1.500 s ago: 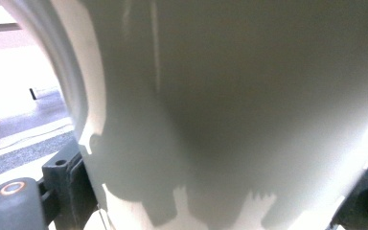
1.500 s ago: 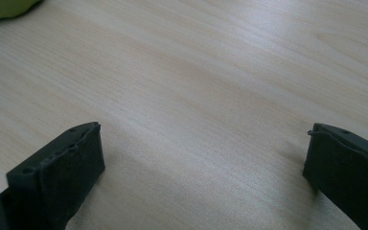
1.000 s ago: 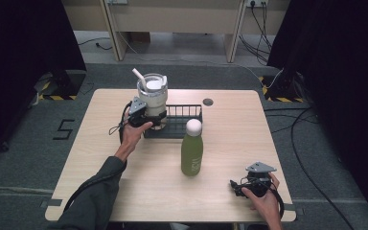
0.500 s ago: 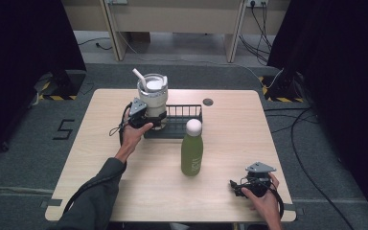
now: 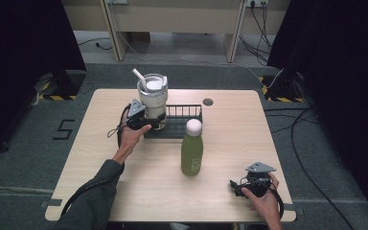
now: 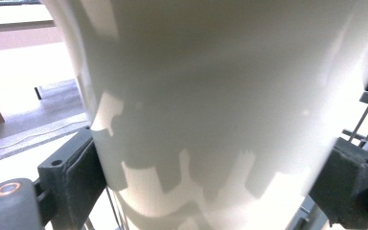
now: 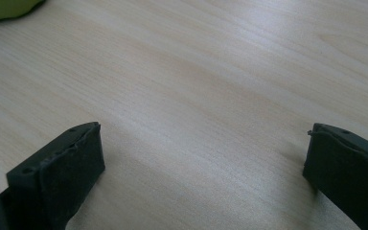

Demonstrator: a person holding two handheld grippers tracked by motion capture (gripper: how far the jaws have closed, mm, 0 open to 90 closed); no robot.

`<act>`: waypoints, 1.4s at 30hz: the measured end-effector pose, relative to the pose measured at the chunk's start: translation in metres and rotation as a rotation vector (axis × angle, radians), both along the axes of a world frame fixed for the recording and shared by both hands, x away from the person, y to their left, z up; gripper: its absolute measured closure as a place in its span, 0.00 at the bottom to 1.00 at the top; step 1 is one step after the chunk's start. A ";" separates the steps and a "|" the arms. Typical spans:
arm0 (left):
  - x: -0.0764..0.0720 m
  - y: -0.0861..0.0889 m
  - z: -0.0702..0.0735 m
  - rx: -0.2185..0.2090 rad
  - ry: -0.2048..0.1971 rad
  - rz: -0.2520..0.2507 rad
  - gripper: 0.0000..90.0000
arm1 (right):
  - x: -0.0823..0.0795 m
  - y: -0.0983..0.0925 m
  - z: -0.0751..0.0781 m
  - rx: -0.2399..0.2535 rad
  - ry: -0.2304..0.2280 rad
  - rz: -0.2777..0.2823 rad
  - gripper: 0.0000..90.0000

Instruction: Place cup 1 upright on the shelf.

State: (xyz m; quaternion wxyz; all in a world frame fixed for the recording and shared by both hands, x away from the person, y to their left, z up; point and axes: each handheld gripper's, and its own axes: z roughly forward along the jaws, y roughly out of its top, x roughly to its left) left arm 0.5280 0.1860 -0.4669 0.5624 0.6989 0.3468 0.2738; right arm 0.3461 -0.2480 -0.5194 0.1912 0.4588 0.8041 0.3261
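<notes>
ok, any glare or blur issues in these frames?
Left gripper view: the tumbler is too close, soft, with patchy shadows and blown-out background. Right gripper view: sheen on the table, far edge soft. High view: evenly lit, sharp.

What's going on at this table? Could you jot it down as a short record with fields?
Setting: wooden table, a person seated at its near edge
Left gripper: jaws on either side of the white tumbler, touching its lower wall
Tumbler: upright with a straw, at the left end of the black wire rack
Right gripper: jaws wide apart, nothing between them, low over the table near its right front corner
Green bottle: upright with a white cap, in front of the rack, untouched
Activity: left hand gripping the tumbler; right hand idle
</notes>
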 end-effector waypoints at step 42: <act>-0.007 0.010 0.006 0.019 0.025 -0.036 0.11 | 0.000 0.000 0.000 0.000 0.006 -0.001 0.00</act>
